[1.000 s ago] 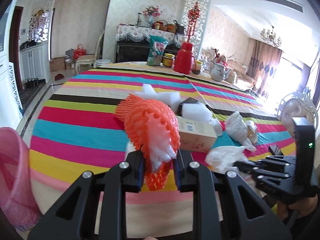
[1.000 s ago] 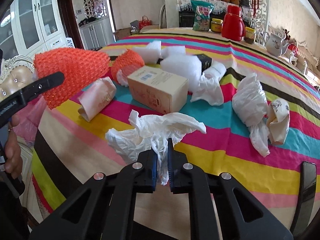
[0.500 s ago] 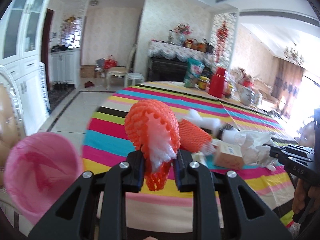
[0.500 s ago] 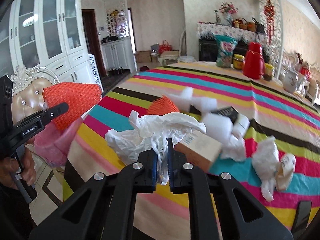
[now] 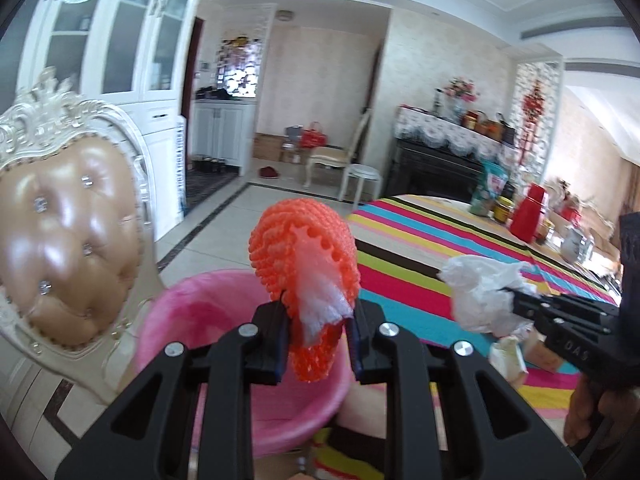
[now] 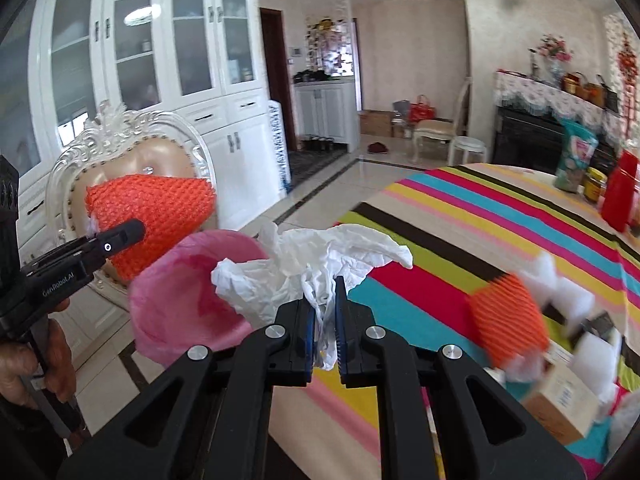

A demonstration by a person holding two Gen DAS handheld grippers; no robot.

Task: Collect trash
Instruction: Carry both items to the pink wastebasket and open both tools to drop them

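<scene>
My left gripper (image 5: 318, 334) is shut on an orange foam fruit net (image 5: 304, 256) with white foam inside, held above a pink bin (image 5: 192, 320) beside the table. My right gripper (image 6: 325, 320) is shut on a crumpled white tissue (image 6: 304, 264), which hangs near the bin's (image 6: 180, 300) right rim. In the left wrist view the right gripper (image 5: 516, 296) and its tissue (image 5: 484, 296) come in from the right. In the right wrist view the left gripper (image 6: 132, 232) holds the net (image 6: 156, 212) over the bin.
A striped tablecloth (image 6: 460, 240) covers the table, with a second orange net (image 6: 508, 320), white foam pieces (image 6: 560, 284) and a cardboard box (image 6: 560, 404) on it. A padded chair (image 5: 68, 232) stands behind the bin. A red thermos (image 5: 530, 212) stands far back.
Both grippers swung left, away from the table, carrying the orange net and the tissue. The pink bin and the chair came into the middle of both views.
</scene>
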